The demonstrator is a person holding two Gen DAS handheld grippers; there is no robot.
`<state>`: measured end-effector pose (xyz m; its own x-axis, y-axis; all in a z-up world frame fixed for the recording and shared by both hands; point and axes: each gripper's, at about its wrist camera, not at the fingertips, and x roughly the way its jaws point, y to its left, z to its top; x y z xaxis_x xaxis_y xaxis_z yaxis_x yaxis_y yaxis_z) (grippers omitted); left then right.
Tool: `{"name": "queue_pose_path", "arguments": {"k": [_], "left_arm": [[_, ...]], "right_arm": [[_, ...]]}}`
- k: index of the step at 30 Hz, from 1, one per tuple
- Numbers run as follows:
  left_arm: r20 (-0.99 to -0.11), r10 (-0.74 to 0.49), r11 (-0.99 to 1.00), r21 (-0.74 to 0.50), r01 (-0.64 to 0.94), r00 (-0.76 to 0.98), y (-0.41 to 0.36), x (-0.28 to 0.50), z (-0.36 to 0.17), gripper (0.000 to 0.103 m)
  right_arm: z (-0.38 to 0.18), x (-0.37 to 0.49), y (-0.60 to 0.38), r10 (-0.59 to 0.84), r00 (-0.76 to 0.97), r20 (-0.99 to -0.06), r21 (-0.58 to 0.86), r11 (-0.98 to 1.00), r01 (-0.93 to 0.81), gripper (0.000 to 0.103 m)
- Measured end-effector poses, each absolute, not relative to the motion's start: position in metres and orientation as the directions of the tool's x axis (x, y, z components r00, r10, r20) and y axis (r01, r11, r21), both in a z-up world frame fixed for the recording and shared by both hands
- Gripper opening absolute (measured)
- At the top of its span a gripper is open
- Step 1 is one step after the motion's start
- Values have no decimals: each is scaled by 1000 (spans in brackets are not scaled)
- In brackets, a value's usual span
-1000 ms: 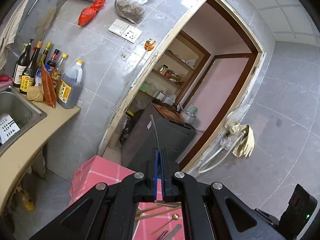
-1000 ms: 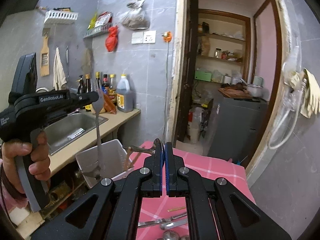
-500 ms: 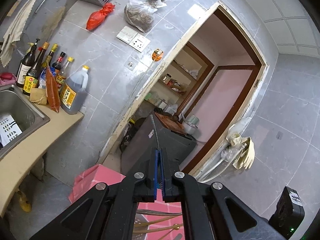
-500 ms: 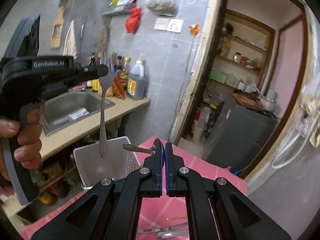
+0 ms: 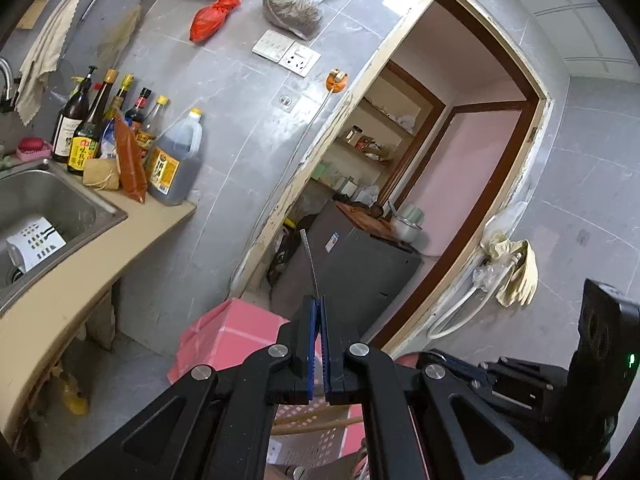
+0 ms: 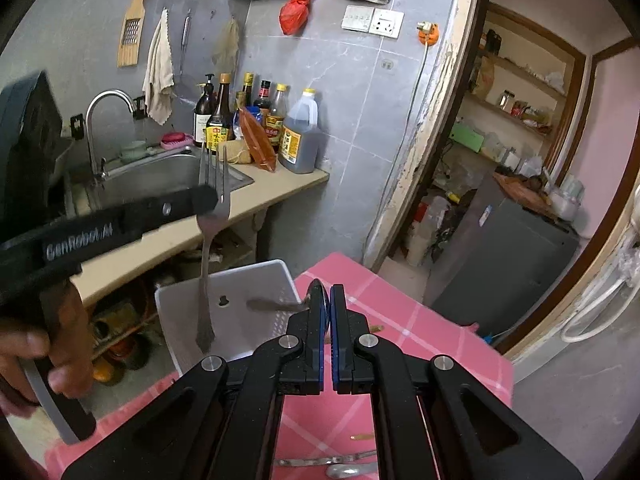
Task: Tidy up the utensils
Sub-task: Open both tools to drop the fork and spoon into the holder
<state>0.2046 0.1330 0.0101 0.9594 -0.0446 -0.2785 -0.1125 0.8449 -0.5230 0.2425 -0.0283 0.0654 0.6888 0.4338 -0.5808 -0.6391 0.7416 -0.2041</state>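
The surface (image 6: 404, 344) wears a pink checked cloth and serves as the landmark here. At its far left edge, toward the sink counter, stands a white perforated basket (image 6: 256, 280), open at the top. In the left wrist view the same basket (image 5: 312, 440) shows below the tool, with wooden chopsticks (image 5: 320, 426) lying across it.

Above the basket hangs the left tool (image 6: 208, 202), held by the person's hand (image 6: 52, 344). Its fingers are pinched on a fork (image 6: 206, 256) just under the tines, so the tines point up and the handle hangs down in front of the basket's inner wall, its tip not touching anything that can be seen. In the left wrist view the left tool (image 5: 318, 308) shows its blue pads pressed together on the thin metal edge of the fork (image 5: 310, 260).

The right tool (image 6: 328, 292) hovers over the surface just beside the basket's right rim. Its pads are nearly together, pinching the end of a metal utensil (image 6: 272, 305) whose handle sticks out leftward over the basket; which kind of utensil cannot be told.

On the near part of the surface lie more metal cutlery (image 6: 332, 462) and, farther up the cloth, a small wooden piece (image 6: 362, 437).
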Motion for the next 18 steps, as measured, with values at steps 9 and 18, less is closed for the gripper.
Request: {"name": "queue_pose_path", "arguments": {"k": [9, 18], "left_arm": [[-315, -71, 851, -515, -108, 947, 133, 201, 5, 3], [-329, -76, 863, -495, -104, 941, 128, 191, 9, 8]], "right_arm": [[52, 256, -26, 477, 644, -598, -122, 740, -662, 3], [55, 251, -41, 491, 676, -550, -82, 774, -628, 23]]}}
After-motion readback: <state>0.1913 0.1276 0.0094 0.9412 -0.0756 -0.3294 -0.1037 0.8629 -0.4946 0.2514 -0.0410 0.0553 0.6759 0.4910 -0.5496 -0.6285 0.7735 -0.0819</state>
